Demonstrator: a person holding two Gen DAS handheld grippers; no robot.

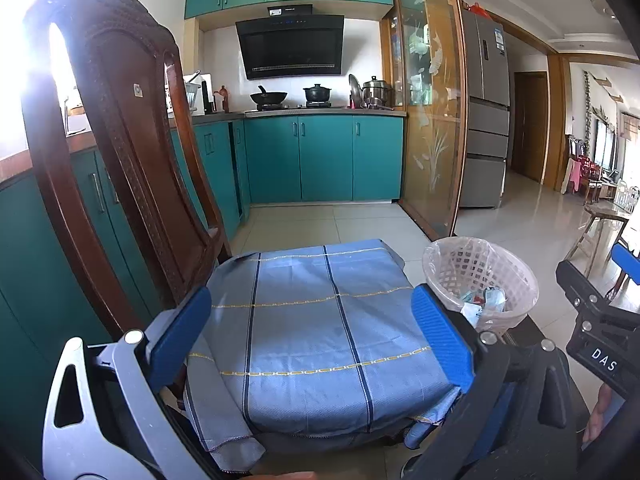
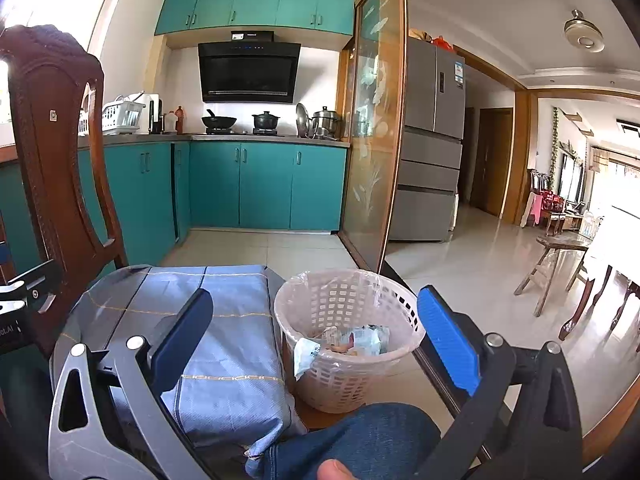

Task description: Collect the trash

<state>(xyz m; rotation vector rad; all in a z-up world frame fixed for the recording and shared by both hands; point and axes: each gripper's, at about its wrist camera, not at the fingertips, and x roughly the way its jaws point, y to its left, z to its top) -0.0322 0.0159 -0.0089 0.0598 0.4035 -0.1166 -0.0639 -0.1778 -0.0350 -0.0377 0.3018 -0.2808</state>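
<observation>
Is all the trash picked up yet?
It looks nearly done. Wrappers already lie in the basket. Nothing is in hand: the left claw and right claw are both open and empty. The blue cloth shows no trash left, though its hidden edges can't be checked.

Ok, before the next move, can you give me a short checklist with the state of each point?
1. Left gripper open and holding nothing: ok.
2. Right gripper open and holding nothing: ok.
3. Trash basket upright, with liner in place: ok.
4. Wrappers already inside the basket: ok.
5. Blue checked cloth free of trash: ok on the part in view.
6. More trash left on the floor: cannot tell; none shows on the visible tiles.
</observation>
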